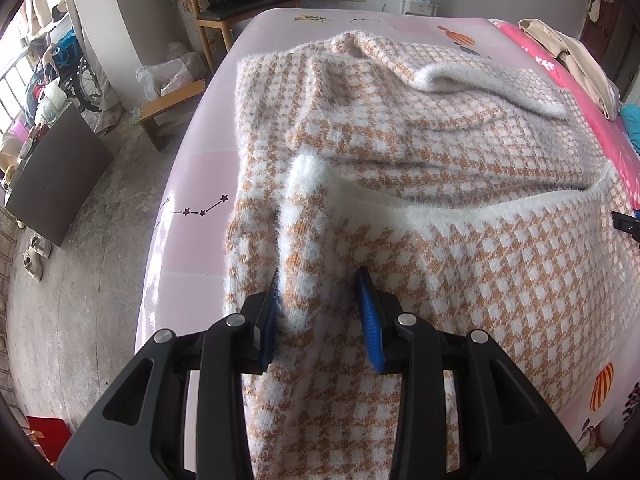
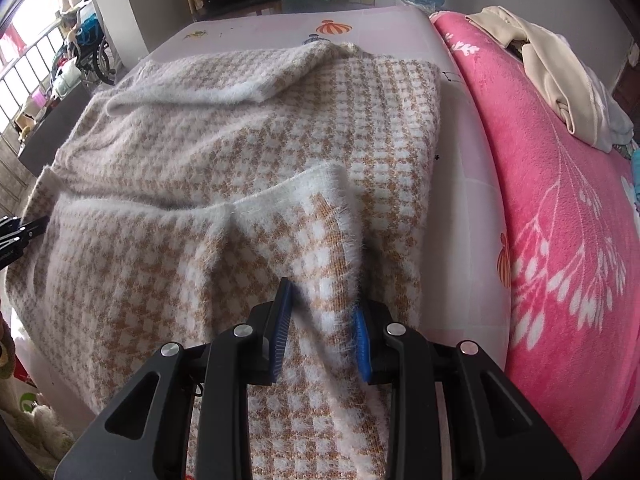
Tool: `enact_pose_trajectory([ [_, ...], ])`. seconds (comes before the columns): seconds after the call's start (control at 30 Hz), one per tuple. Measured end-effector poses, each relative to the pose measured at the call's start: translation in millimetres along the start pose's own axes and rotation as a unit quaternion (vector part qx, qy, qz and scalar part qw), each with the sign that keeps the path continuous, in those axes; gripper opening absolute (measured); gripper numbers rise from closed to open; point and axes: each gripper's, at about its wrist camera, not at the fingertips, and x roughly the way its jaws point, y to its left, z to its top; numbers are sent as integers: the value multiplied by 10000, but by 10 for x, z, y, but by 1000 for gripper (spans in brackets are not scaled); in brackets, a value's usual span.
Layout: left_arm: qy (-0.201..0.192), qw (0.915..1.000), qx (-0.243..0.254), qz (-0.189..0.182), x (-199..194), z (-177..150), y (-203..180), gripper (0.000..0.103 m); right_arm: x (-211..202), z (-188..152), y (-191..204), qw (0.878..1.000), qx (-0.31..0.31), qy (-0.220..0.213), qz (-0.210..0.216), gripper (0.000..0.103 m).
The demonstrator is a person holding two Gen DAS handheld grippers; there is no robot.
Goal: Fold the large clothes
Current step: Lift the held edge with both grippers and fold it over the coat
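A fuzzy orange-and-white checked sweater (image 1: 440, 128) lies spread over a pink bed sheet (image 1: 192, 184). Its white-trimmed hem (image 1: 460, 208) is lifted toward me and one sleeve (image 1: 472, 76) lies folded across the far part. My left gripper (image 1: 320, 320) is shut on a bunched fold at the sweater's left hem corner, with fabric filling the gap between the blue pads (image 1: 370, 320). In the right wrist view the sweater (image 2: 240, 140) fills the bed, and my right gripper (image 2: 320, 328) is shut on the right hem corner (image 2: 328, 188), which stands up in a fold.
A bright pink flowered blanket (image 2: 560, 240) lies along the bed's right side, with beige clothes (image 2: 560, 80) piled on it. A wooden chair (image 1: 240, 12) stands beyond the bed's far end. The bed edge drops to a concrete floor (image 1: 80, 300) on the left.
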Motion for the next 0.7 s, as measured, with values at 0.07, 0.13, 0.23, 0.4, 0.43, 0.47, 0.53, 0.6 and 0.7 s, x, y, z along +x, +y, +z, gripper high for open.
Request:
enact_pose_trajectory([
  [0.07, -1, 10000, 15, 8, -4, -4, 2, 34, -14, -1, 53, 9999, -100, -36, -103, 20],
  [0.13, 0, 10000, 29, 19, -4, -3, 1, 34, -44, -6, 81, 9995, -203, -68, -247, 17],
  [0.23, -1, 10000, 32, 22, -2, 3, -5, 34, -55, -3, 125, 9988, -296, -79, -372, 14],
  [0.4, -29, 10000, -29, -9, -12, -7, 15, 33, -117, -14, 160, 9980, -353, -139, -510, 10],
  [0.43, -44, 10000, -36, -29, -17, -10, 15, 30, -129, -13, 165, 9978, -355, -156, -531, 9],
  [0.47, -46, 10000, -38, -65, -23, -14, 15, 28, -140, -12, 173, 9977, -356, -172, -547, 9],
  [0.53, -73, 10000, -3, -48, -44, -19, 5, 20, -167, -5, 185, 9975, -355, -216, -579, 9],
  [0.6, -107, 9999, 42, -14, -74, -21, -9, 14, -204, -10, 196, 9971, -353, -268, -613, 8],
  [0.7, -174, 9998, 42, -22, -134, -22, 0, 11, -267, -16, 205, 9966, -346, -357, -657, 8],
])
